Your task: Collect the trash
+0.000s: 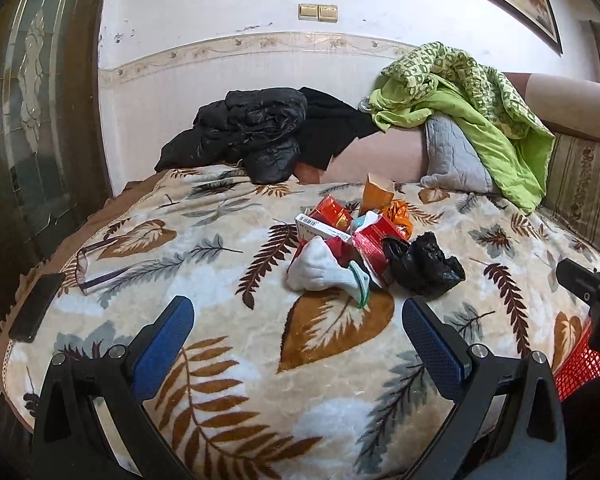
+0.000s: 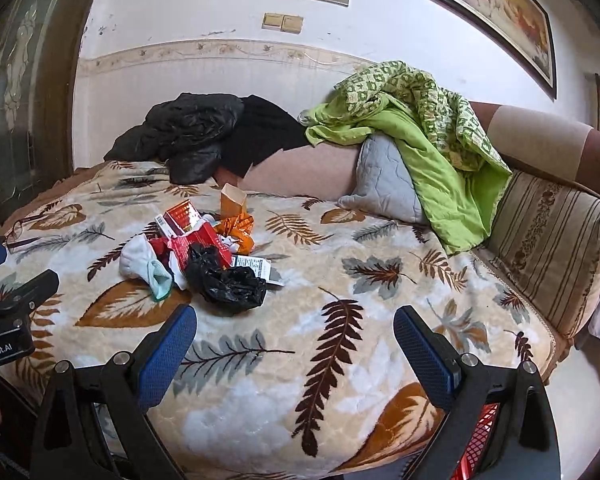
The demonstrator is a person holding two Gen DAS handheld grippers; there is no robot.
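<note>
Phone (image 1: 35, 307): dark, flat at the blanket's left edge.
Glasses (image 1: 89, 264): just beside the phone, lying on the leaf-print blanket (image 1: 227, 360).
Left gripper (image 1: 297, 346): fingers wide apart, holding nothing — hovering over the blanket, short of the trash.
Trash pile (image 1: 364, 240): mid-bed; red wrappers, a white box, an orange carton, what looks like a white sock (image 1: 314, 268), all touching.
Black bag (image 2: 227, 280): crumpled at the pile's right side.
Right gripper (image 2: 295, 344): fingers spread, empty — to the right of the pile.
Red basket (image 2: 476, 440): low behind the right finger.
</note>
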